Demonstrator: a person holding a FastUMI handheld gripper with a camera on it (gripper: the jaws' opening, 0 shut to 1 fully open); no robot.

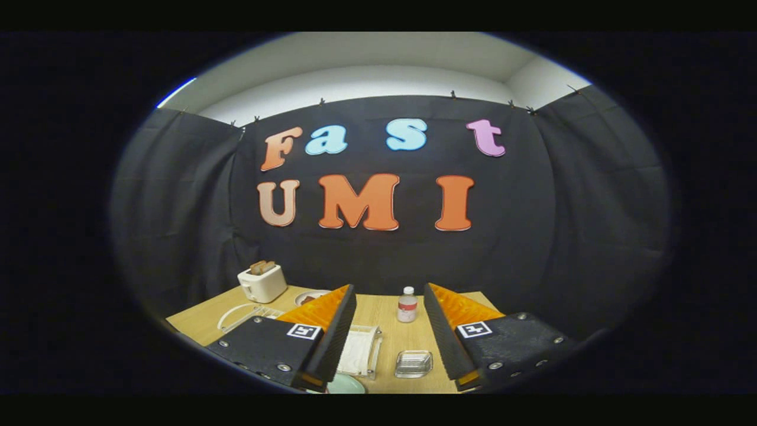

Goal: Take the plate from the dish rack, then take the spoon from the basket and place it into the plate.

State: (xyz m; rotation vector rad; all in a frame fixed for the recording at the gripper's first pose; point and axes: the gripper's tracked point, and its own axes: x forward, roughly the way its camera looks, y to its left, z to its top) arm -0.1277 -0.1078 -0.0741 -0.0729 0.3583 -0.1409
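Note:
My gripper (389,290) is held above the wooden table (387,343), open, with nothing between the fingers. Below the gap, close to the left finger, stands a clear rack-like holder (362,350) with white pieces in it; I cannot tell what they are. The pale rim of a round dish (348,384) peeks out just under the left finger's base. A white wire frame (239,316) lies on the table left of the left finger, partly hidden by it. No spoon can be made out.
A white toaster (262,283) with bread in it stands at the table's far left. A small plate (310,297) with something brown is beside it. A small bottle (407,305) stands beyond the fingers, and a clear glass dish (413,363) lies nearer, beside the right finger.

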